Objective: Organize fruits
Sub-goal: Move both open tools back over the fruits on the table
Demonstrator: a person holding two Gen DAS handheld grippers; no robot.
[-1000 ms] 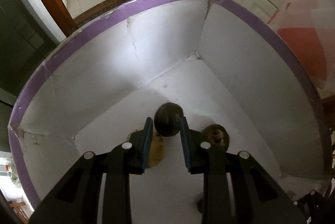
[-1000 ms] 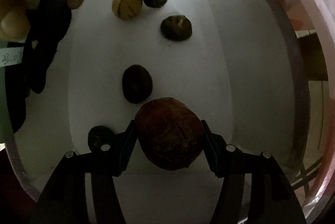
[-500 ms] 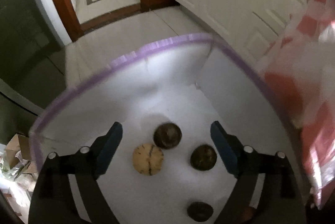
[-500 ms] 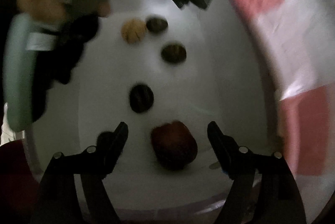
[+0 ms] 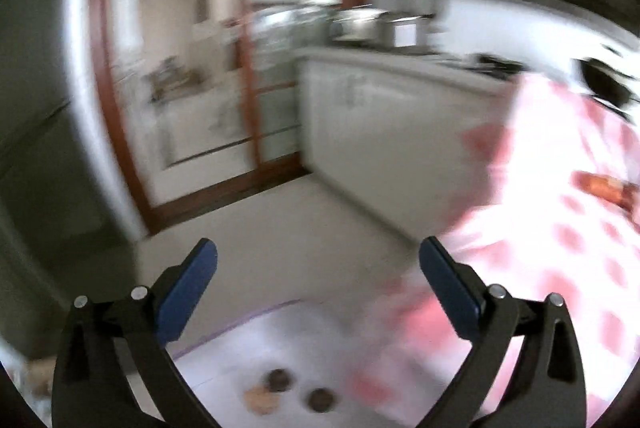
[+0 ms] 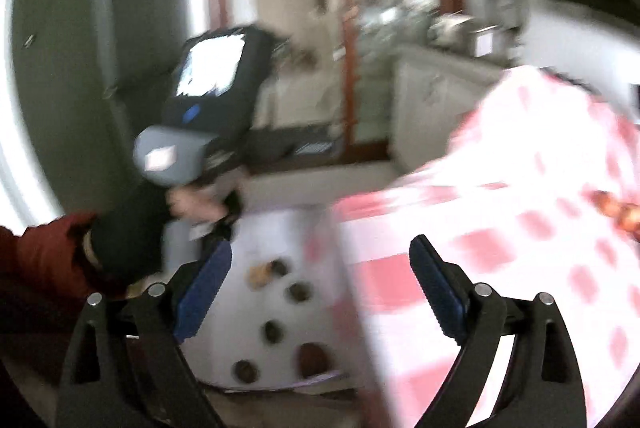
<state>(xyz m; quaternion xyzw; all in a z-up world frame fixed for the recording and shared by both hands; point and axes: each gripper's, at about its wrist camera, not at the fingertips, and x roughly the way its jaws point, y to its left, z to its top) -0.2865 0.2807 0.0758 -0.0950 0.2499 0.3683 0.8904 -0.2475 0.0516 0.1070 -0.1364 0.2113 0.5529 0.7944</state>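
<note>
Both views are blurred by motion. A white box with a purple rim [image 5: 256, 312] lies low in the left wrist view, holding a tan fruit [image 5: 260, 396] and two dark round fruits [image 5: 279, 379] [image 5: 320, 399]. My left gripper [image 5: 318, 244] hangs well above the box, its jaws opening wide with nothing between them. The right wrist view shows the box [image 6: 256, 308] with several dark fruits and a larger red-brown fruit [image 6: 314, 356] near its front. My right gripper [image 6: 320, 243] is also above the box, jaws opening and empty.
A table under a pink-and-white checked cloth [image 5: 560, 228] [image 6: 520, 208] stands right of the box, with orange-red items [image 5: 604, 186] on it. A gloved hand [image 6: 192, 204] with a red sleeve holds the left device [image 6: 212, 108]. White cabinets [image 5: 380, 116] and a wood-framed glass door stand behind.
The left gripper let go of a dark fruit and the right one let go of the red-brown fruit, both inside the box. Both grippers then rose and tilted up toward the room.
</note>
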